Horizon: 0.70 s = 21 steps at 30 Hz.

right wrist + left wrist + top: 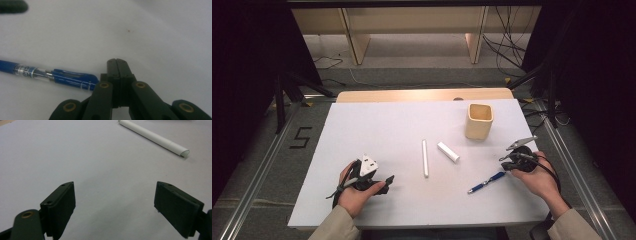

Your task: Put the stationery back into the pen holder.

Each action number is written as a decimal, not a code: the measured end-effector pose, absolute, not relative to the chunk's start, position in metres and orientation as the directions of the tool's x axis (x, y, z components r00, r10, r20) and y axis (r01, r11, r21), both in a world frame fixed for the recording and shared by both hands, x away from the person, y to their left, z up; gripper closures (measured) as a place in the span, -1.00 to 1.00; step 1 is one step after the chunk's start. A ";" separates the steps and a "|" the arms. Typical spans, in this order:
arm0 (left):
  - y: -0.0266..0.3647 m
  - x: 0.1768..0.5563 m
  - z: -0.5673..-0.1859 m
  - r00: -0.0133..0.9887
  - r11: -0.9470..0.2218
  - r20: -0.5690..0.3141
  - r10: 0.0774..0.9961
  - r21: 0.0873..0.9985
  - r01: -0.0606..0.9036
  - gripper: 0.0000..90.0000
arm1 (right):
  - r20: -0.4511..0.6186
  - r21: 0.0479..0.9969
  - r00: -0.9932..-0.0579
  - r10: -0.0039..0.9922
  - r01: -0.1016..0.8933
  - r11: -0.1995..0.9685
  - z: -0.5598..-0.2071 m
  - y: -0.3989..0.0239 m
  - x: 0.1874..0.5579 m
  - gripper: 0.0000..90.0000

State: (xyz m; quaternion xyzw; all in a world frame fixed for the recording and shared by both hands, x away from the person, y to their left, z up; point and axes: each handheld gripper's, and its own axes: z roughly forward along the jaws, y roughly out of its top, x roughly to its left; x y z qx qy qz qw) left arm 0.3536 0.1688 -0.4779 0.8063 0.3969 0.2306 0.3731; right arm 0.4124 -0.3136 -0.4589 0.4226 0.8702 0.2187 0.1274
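I see the blue pen [486, 182] lying flat, long axis diagonal, cap end toward my right gripper [116, 61], whose jaws are closed, empty. Left gripper [115, 202] jaws wide, empty. Inside of the cup [479, 121] not visible.

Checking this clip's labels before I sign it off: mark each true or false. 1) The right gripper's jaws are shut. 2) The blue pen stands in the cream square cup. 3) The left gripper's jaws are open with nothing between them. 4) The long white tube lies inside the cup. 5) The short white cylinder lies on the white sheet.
1) True: the right gripper has its jaws pressed together, beside the blue pen.
2) False: the pen lies flat on the white sheet, apart from the cream square cup.
3) True: the left gripper stands open over bare sheet.
4) False: the long white tube lies on the sheet.
5) True: the short white cylinder.
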 end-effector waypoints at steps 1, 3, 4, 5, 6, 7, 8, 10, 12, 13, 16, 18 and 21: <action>0.169 0.354 -0.478 0.578 -0.406 0.076 0.812 0.785 0.468 -0.62 | -0.035 0.487 -0.609 0.792 0.682 0.546 -0.459 -0.313 0.413 1.00; 0.168 0.353 -0.478 0.578 -0.405 0.076 0.812 0.787 0.466 -0.62 | -0.032 0.486 -0.609 0.793 0.684 0.545 -0.459 -0.313 0.414 1.00; 0.168 0.353 -0.477 0.578 -0.405 0.076 0.813 0.787 0.466 -0.62 | -0.032 0.485 -0.609 0.793 0.684 0.545 -0.459 -0.313 0.414 1.00; 0.168 0.353 -0.478 0.578 -0.404 0.075 0.813 0.787 0.466 -0.62 | -0.032 0.484 -0.608 0.793 0.685 0.545 -0.460 -0.313 0.415 1.00; 0.169 0.353 -0.478 0.578 -0.405 0.075 0.813 0.786 0.467 -0.62 | -0.029 0.482 -0.610 0.792 0.685 0.546 -0.460 -0.313 0.415 1.00; 0.169 0.353 -0.478 0.578 -0.405 0.075 0.812 0.786 0.467 -0.62 | -0.030 0.480 -0.611 0.791 0.685 0.547 -0.460 -0.313 0.415 1.00; 0.169 0.353 -0.478 0.578 -0.405 0.076 0.812 0.786 0.467 -0.62 | -0.029 0.479 -0.611 0.791 0.686 0.547 -0.460 -0.312 0.415 1.00; 0.169 0.353 -0.478 0.577 -0.403 0.074 0.813 0.788 0.466 -0.62 | -0.030 0.476 -0.612 0.790 0.687 0.550 -0.461 -0.312 0.415 1.00; 0.169 0.353 -0.478 0.577 -0.403 0.075 0.813 0.788 0.465 -0.62 | -0.030 0.472 -0.615 0.788 0.686 0.554 -0.461 -0.312 0.416 1.00; 0.169 0.353 -0.478 0.578 -0.404 0.075 0.813 0.788 0.465 -0.62 | -0.028 0.468 -0.615 0.788 0.689 0.554 -0.462 -0.312 0.416 1.00; 0.168 0.353 -0.478 0.579 -0.406 0.077 0.812 0.788 0.464 -0.62 | -0.030 0.462 -0.617 0.786 0.689 0.558 -0.463 -0.311 0.415 1.00; 0.168 0.353 -0.478 0.579 -0.406 0.076 0.811 0.786 0.465 -0.62 | -0.028 0.461 -0.617 0.786 0.690 0.558 -0.462 -0.311 0.415 1.00; 0.168 0.353 -0.478 0.579 -0.405 0.076 0.812 0.788 0.463 -0.62 | -0.026 0.457 -0.618 0.786 0.692 0.559 -0.462 -0.311 0.414 1.00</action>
